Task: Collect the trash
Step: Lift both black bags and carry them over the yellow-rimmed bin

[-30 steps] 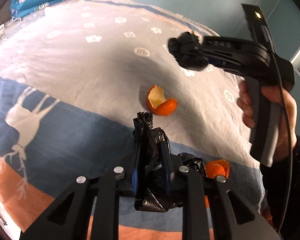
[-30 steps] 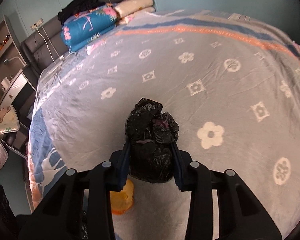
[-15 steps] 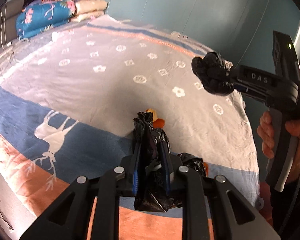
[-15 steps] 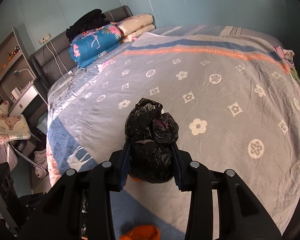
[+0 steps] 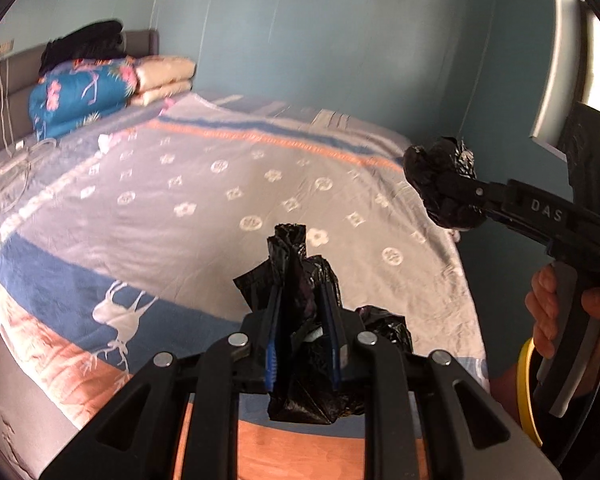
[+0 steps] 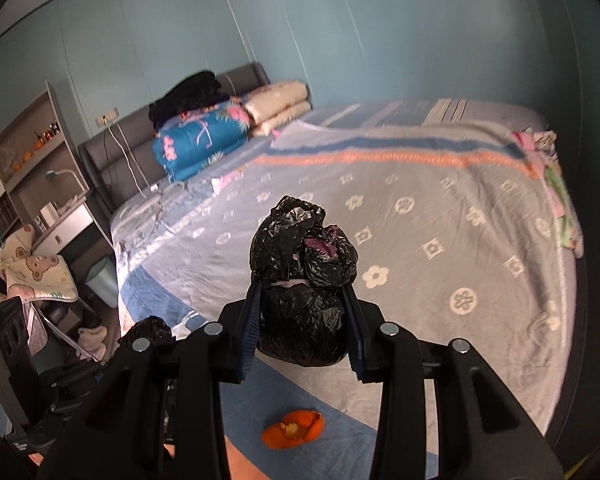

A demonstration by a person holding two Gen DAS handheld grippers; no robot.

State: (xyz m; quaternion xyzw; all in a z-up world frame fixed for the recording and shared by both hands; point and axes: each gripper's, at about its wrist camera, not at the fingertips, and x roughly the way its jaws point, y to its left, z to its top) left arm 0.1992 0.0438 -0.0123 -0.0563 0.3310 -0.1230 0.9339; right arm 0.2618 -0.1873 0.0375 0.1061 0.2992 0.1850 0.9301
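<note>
My left gripper (image 5: 302, 304) is shut on a crumpled black plastic bag (image 5: 300, 280) that hangs down between its fingers, held above the foot of the bed. My right gripper (image 6: 304, 300) is shut on a knotted, stuffed black trash bag (image 6: 304, 260) with something pink showing in it. The left wrist view shows that same right gripper (image 5: 440, 192) at the right, raised with its stuffed black bag (image 5: 440, 176), in a person's hand (image 5: 548, 316). An orange peel (image 6: 294, 434) lies on the blanket (image 6: 420, 220) below the right gripper.
Folded bedding (image 6: 204, 140) and dark clothes are stacked at the grey headboard (image 6: 112, 156). A shelf and desk (image 6: 32, 184), a cloth-draped chair (image 6: 36, 276) and a pale bin (image 6: 102, 280) stand left of the bed. Teal walls (image 5: 340, 40) lie behind.
Both grippers have risen and pulled back from the bed with their bags still held. The orange peels have dropped out of the left wrist view; one now shows under the right gripper.
</note>
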